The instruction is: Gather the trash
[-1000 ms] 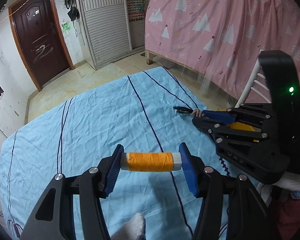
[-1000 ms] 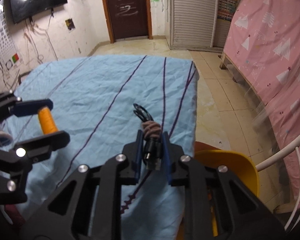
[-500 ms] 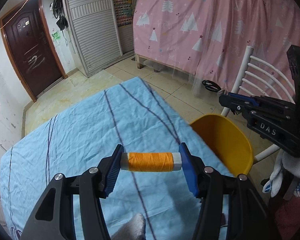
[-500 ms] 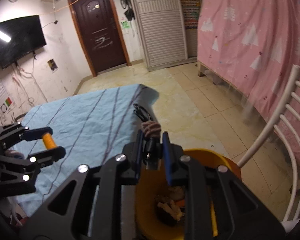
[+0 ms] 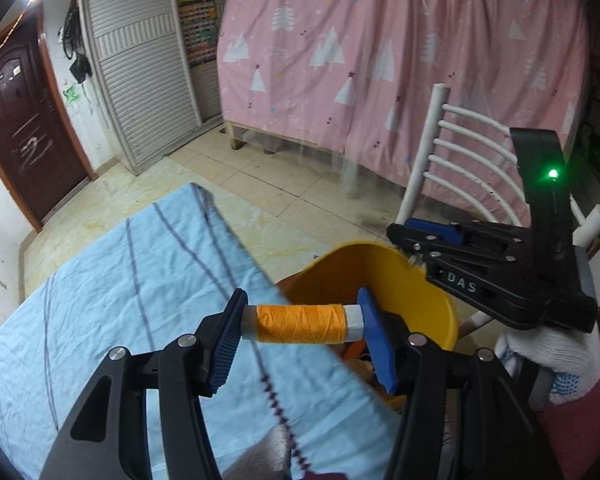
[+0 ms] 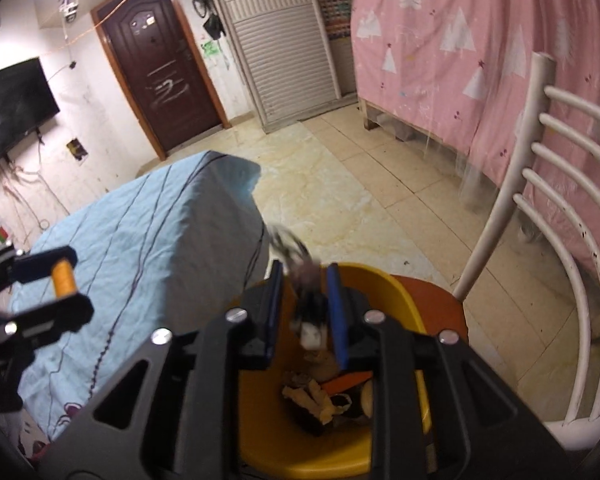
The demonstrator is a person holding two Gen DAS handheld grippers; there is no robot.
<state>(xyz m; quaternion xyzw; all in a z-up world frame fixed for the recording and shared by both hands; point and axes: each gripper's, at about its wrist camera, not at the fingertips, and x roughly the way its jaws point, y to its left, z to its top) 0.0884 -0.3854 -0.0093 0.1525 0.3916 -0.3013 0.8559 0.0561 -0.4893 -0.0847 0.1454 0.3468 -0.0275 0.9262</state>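
Observation:
An orange thread spool (image 5: 300, 324) lies crosswise between the pads of my left gripper (image 5: 300, 312), which is shut on it at the blue-clothed table's edge, beside the yellow bin (image 5: 432, 300). In the right wrist view my right gripper (image 6: 304, 280) hangs over the yellow bin (image 6: 384, 278) with its jaws opening. A dark coiled cable bundle (image 6: 310, 308), blurred, sits loose between them, with a gap to each pad. Scraps of trash (image 6: 320, 400) lie in the bin's bottom. From the side, the right gripper (image 5: 400, 234) shows above the bin's far rim.
The blue striped tablecloth (image 6: 140, 232) ends just left of the bin. A white slatted chair (image 6: 540, 200) stands to the right, with an orange seat (image 6: 432, 296) under the bin. A pink curtain (image 5: 380, 60) hangs behind, and tiled floor (image 6: 340, 184) lies beyond.
Both grippers swung right from over the table to the yellow bin. The right jaws have parted and the cable bundle has slipped loose between them. The left still grips the spool.

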